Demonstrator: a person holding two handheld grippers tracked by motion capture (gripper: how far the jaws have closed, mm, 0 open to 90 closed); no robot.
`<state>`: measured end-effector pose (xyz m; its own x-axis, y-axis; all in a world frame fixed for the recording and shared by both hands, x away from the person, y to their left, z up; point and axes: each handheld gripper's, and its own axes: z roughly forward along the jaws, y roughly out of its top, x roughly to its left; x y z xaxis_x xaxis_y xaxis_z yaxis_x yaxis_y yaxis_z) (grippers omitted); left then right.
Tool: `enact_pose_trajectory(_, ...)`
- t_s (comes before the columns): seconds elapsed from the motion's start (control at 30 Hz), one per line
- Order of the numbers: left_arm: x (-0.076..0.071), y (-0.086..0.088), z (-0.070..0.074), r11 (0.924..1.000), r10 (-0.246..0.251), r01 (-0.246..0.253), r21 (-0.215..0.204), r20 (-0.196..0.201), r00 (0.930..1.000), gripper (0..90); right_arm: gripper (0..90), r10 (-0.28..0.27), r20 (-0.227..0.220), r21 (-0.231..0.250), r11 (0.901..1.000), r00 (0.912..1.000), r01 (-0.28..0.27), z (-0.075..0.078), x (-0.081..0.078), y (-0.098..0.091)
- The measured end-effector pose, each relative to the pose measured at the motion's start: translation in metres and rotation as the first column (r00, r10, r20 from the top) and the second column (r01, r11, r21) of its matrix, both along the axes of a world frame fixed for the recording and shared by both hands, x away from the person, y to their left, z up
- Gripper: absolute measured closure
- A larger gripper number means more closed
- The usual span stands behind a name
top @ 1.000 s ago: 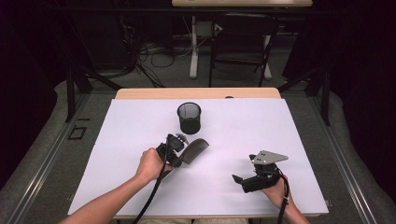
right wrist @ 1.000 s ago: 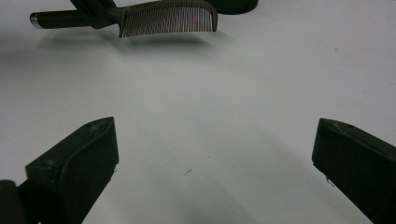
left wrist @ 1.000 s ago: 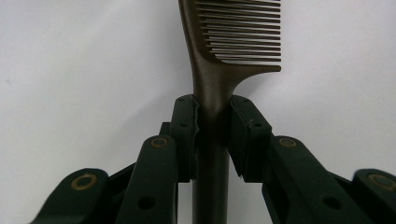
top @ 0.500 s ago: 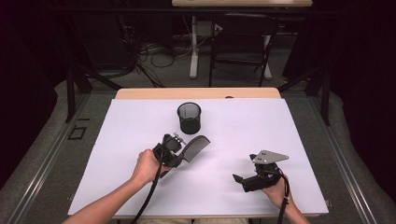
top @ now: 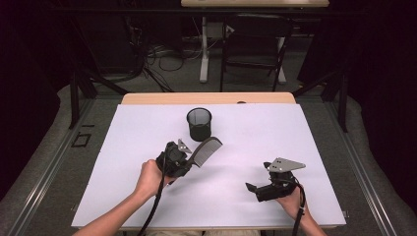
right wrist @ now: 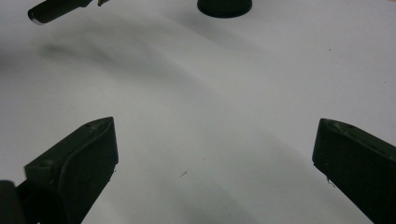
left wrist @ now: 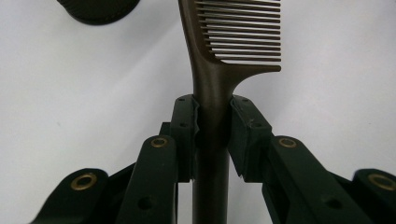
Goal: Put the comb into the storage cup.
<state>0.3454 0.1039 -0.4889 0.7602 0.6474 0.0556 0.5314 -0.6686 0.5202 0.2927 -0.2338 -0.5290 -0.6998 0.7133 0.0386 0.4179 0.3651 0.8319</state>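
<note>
Nearest us, our right gripper (top: 252, 189) rests idle with jaws spread wide and empty, well right of the cup (top: 199, 124). Our left gripper (top: 189, 158) clamps the one comb (left wrist: 219, 70) by its handle, teeth end raised just before the single mesh cup, likely to drop it in.

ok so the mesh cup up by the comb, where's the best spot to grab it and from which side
Probably by the rim of the mesh cup, coming down from above with one jaw inside the open mouth and one outside. It stands upright on the table and looks wide for a grip around its body. The right gripper is open and free.
</note>
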Motion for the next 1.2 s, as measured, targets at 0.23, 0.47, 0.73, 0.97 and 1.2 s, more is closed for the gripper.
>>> enact_pose_trajectory(0.23, -0.006, 0.008, 0.002, 0.9985, -0.015, 0.018, -0.051, 0.069, 0.9975, 72.7, 0.0, -0.002, 0.003, -0.005, 1.0000, 1.0000, 0.002, 0.000, 0.000, 0.000)
enact_pose_trajectory(0.47, -0.010, 0.016, 0.001, 0.9948, -0.013, 0.025, -0.098, 0.117, 0.9931, 72.7, 0.0, -0.006, 0.002, -0.008, 1.0000, 1.0000, 0.006, -0.001, 0.001, 0.000)
enact_pose_trajectory(0.73, -0.013, 0.023, -0.009, 0.9847, 0.007, 0.020, -0.173, 0.151, 0.9885, 72.7, 0.0, -0.012, 0.000, -0.007, 0.9999, 0.9999, 0.012, -0.001, 0.002, 0.000)
enact_pose_trajectory(0.97, -0.013, 0.033, -0.013, 0.9734, 0.034, 0.010, -0.229, 0.188, 0.9816, 72.7, 0.0, -0.020, 0.005, -0.011, 0.9997, 0.9998, 0.020, -0.001, 0.002, -0.001)
enact_pose_trajectory(1.2, -0.013, 0.039, -0.016, 0.9615, 0.055, 0.008, -0.275, 0.221, 0.9737, 72.7, 0.0, -0.023, 0.013, -0.015, 0.9996, 0.9997, 0.023, 0.000, 0.002, -0.001)
